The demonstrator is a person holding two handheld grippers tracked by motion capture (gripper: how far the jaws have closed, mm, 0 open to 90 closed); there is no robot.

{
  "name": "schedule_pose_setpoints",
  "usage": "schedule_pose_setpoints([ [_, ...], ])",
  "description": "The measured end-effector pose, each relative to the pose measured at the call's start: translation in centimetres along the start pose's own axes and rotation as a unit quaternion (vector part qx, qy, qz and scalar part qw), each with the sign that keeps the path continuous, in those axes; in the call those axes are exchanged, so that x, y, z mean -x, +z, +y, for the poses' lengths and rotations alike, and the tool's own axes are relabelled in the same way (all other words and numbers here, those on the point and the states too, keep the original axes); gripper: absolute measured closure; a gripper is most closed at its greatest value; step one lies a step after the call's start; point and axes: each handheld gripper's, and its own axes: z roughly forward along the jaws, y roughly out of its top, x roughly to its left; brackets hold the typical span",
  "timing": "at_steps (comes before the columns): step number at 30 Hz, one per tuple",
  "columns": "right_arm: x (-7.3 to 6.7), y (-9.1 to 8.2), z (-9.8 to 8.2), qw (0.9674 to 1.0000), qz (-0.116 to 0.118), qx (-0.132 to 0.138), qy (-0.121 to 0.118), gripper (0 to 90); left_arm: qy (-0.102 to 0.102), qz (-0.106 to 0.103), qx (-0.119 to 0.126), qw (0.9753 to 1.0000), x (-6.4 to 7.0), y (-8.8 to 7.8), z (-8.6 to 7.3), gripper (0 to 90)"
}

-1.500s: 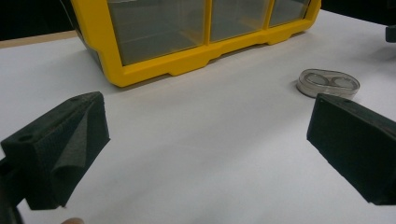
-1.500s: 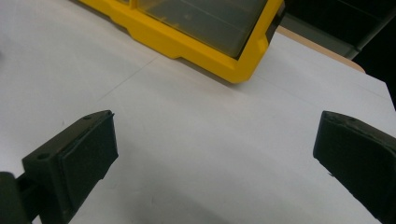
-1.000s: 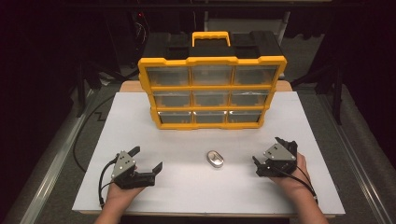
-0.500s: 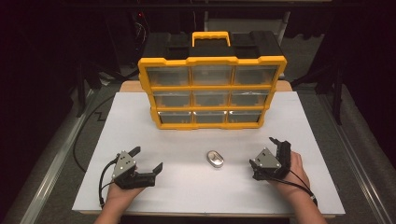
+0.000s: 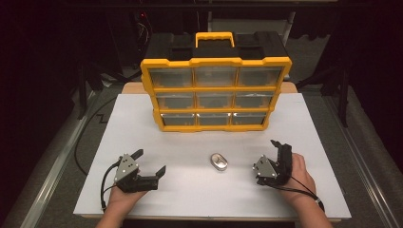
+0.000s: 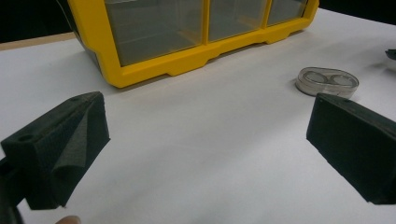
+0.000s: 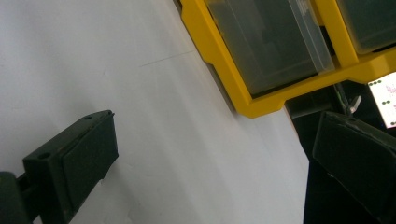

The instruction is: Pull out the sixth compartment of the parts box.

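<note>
A yellow drawer organizer (image 5: pixel 216 92) with clear drawers and a black back stands upright at the far middle of the white board. A small clear oval case (image 5: pixel 219 161) lies on the board in front of it. My left gripper (image 5: pixel 150 161) rests at the near left, open and empty, its jaws aimed toward the case. In the left gripper view the case (image 6: pixel 327 81) lies beyond the right jaw, apart from it, and the organizer (image 6: pixel 187 60) fills the top. My right gripper (image 5: pixel 272 153) is at the near right, rolled on its side, open and empty. The right gripper view looks tilted at the organizer's lower corner (image 7: pixel 224 56).
The white board (image 5: pixel 142 123) covers the tabletop, with a wooden edge showing behind it. A black cable (image 5: pixel 88 137) runs off the left side. Dark floor and stands surround the table.
My right gripper has shifted a little left toward the case and rolled so its jaws point more upward. The left gripper and the case have stayed put.
</note>
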Motion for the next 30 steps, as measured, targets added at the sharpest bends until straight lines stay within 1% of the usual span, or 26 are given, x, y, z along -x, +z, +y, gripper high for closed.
schedule_pose_setpoints([
  [1,0.1,-0.1,0.1,1.0000,0.002,-0.003,-0.008,0.3,0.000,-0.001,0.000,1.0000,0.0,0.0,0.0,0.4],
  [3,-0.2,-0.2,0.3,0.9997,-0.004,-0.007,-0.022,0.3,0.001,-0.002,-0.001,1.0000,0.0,0.0,0.0,0.4],
  [4,-0.2,-0.2,0.3,0.9997,-0.004,-0.007,-0.022,0.3,0.001,-0.002,-0.001,1.0000,0.0,0.0,0.0,0.4],
  [5,-0.3,-0.1,0.3,0.9996,-0.008,-0.005,-0.027,0.3,0.001,-0.002,-0.001,1.0000,0.0,0.0,0.0,0.5],
  [6,-0.3,-0.2,0.3,0.9990,-0.010,-0.010,-0.041,0.3,0.001,-0.002,-0.002,1.0000,0.0,0.0,0.0,0.4],
  [7,-0.3,-0.2,0.3,0.9989,-0.005,-0.012,-0.044,0.3,0.001,-0.001,-0.001,1.0000,0.0,0.0,0.0,0.5],
  [8,-0.4,-0.2,0.4,0.9986,-0.007,-0.014,-0.051,0.3,0.001,-0.001,-0.001,1.0000,0.0,0.0,0.0,0.5],
  [9,-0.5,-0.2,0.4,0.9985,-0.011,-0.015,-0.052,0.3,0.001,-0.001,-0.001,1.0000,0.0,0.0,0.0,0.4],
  [11,-0.4,-0.2,0.5,0.9969,-0.015,-0.013,-0.077,0.3,0.001,-0.002,-0.001,1.0000,0.0,0.0,0.0,0.5],
  [12,-0.5,-0.3,0.6,0.9964,-0.018,-0.015,-0.081,0.3,0.001,-0.002,-0.002,1.0000,0.0,0.0,0.0,0.4],
  [13,-0.7,-0.3,0.6,0.9969,-0.016,-0.017,-0.075,0.3,0.001,-0.002,-0.002,1.0000,0.0,0.0,0.0,0.5],
  [14,-0.8,-0.3,0.6,0.9961,-0.024,-0.015,-0.084,0.3,0.001,-0.002,-0.002,1.0000,0.0,0.0,0.0,0.5],
  [15,-0.8,-0.3,0.7,0.9950,-0.026,-0.014,-0.095,0.3,0.002,-0.002,-0.002,1.0000,0.0,0.0,0.0,0.5],
  [16,-0.8,-0.3,0.8,0.9944,-0.025,-0.015,-0.101,0.3,0.002,-0.002,-0.002,1.0000,0.0,0.0,0.0,0.5],
  [17,-0.9,-0.4,0.8,0.9941,-0.027,-0.017,-0.103,0.3,0.002,-0.002,-0.002,1.0000,0.0,0.0,0.0,0.4],
  [18,-1.0,-0.4,0.9,0.9933,-0.030,-0.017,-0.110,0.3,0.002,-0.002,-0.002,1.0000,0.0,0.0,0.0,0.5],
  [19,-1.2,-0.4,1.0,0.9915,-0.030,-0.019,-0.125,0.3,0.002,-0.002,-0.002,1.0000,0.0,0.0,0.0,0.5],
  [20,-1.2,-0.4,1.0,0.9915,-0.030,-0.019,-0.125,0.3,0.002,-0.002,-0.002,1.0000,0.0,0.0,0.0,0.5],
  [21,-1.2,-0.4,1.0,0.9904,-0.037,-0.015,-0.132,0.3,0.002,-0.002,-0.002,1.0000,0.0,0.0,0.0,0.4],
  [22,-1.3,-0.5,1.1,0.9910,-0.029,-0.022,-0.129,0.3,0.002,-0.002,-0.002,1.0000,0.0,0.0,0.0,0.5],
  [23,-1.3,-0.5,1.2,0.9893,-0.034,-0.016,-0.141,0.3,0.002,-0.002,-0.002,1.0000,0.0,0.0,0.0,0.5],
  [24,-1.4,-0.5,1.2,0.9895,-0.038,-0.012,-0.139,0.3,0.002,-0.002,-0.002,1.0000,0.0,0.0,0.0,0.4],
  [25,-1.5,-0.6,1.3,0.9890,-0.036,-0.020,-0.142,0.3,0.002,-0.002,-0.002,1.0000,0.0,0.0,0.0,0.4],
  [28,-1.6,-0.6,1.5,0.9869,-0.037,-0.020,-0.156,0.4,0.003,-0.002,-0.002,1.0000,0.0,0.0,0.0,0.5],
  [29,-1.8,-0.6,1.4,0.9873,-0.042,-0.018,-0.152,0.5,0.002,-0.002,-0.002,1.0000,0.0,0.0,0.0,0.4],
  [30,-1.8,-0.5,1.4,0.9862,-0.044,-0.016,-0.159,0.8,0.003,-0.002,-0.002,1.0000,0.0,0.0,0.0,0.4],
])
